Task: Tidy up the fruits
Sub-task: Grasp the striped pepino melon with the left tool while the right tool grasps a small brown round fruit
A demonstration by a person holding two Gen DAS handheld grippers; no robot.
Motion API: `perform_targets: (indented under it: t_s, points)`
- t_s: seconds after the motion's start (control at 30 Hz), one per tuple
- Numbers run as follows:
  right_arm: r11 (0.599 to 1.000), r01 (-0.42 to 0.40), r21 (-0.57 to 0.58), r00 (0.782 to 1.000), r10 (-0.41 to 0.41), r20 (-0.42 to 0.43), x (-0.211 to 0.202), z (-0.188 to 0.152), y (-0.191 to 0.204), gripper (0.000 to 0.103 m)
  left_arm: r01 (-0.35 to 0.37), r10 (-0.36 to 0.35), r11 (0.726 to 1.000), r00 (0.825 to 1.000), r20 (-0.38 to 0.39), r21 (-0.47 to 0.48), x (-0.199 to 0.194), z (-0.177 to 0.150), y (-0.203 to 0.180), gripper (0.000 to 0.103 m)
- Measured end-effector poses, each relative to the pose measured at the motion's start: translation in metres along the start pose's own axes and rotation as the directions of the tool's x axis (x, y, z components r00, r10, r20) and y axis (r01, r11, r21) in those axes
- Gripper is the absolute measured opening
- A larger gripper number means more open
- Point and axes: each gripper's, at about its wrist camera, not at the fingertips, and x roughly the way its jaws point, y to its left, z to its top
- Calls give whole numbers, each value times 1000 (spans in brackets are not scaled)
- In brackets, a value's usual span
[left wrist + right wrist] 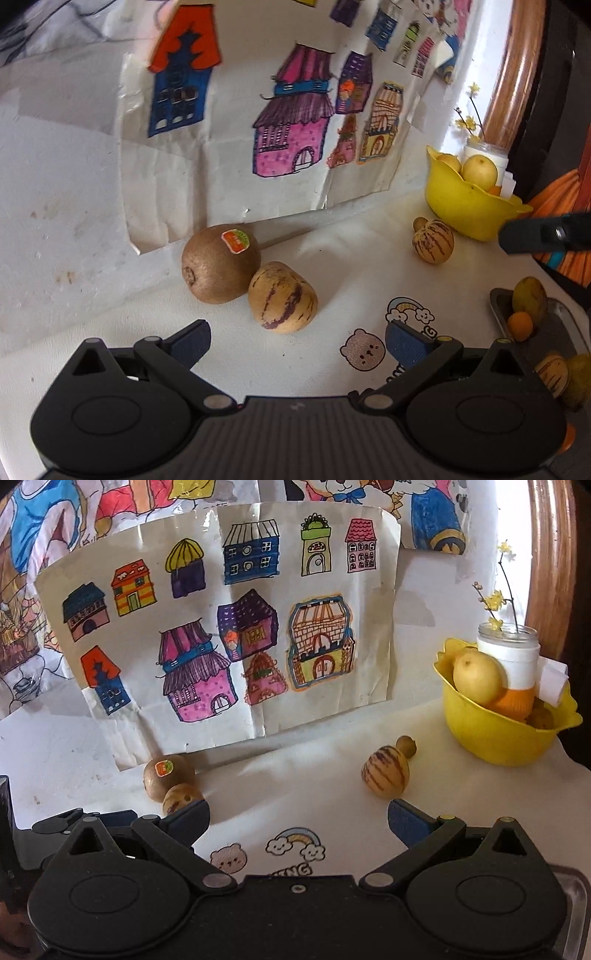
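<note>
A brown kiwi (219, 263) with a sticker touches a striped yellow melon (282, 297) on the white cloth, just beyond my open left gripper (297, 343). A second striped melon (433, 240) lies near the yellow bowl (465, 206) of pale fruit. In the right wrist view my right gripper (298, 821) stands open and empty; the second striped melon (385, 771) sits just ahead of its right finger, with a small round fruit (406, 746) behind it. The kiwi (168, 775) and first melon (181, 798) lie by its left finger. The yellow bowl (506, 734) holds a pear and an orange.
A metal tray (498, 306) at the right holds several yellow and orange fruits. A glass jar (508, 653) with yellow flowers stands behind the bowl. Paper drawings of houses (229, 635) cover the wall close behind the fruit. A wooden frame (550, 554) rises at right.
</note>
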Motion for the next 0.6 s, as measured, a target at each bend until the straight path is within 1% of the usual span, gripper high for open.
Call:
perform_targets:
  t_s: [0.2, 0.37, 0.6]
  points:
    - [999, -38, 34, 999, 39, -27, 13, 8, -14, 102, -9, 9, 1000, 1000, 0, -1, 5, 2, -8, 103]
    - [995, -94, 25, 995, 95, -29, 22, 12, -22, 102, -15, 14, 1000, 1000, 8, 18, 9, 2, -16, 103]
    - [994, -109, 32, 993, 110, -44, 31, 9, -30, 102, -18, 18, 1000, 1000, 14, -12, 13, 2, -15, 103]
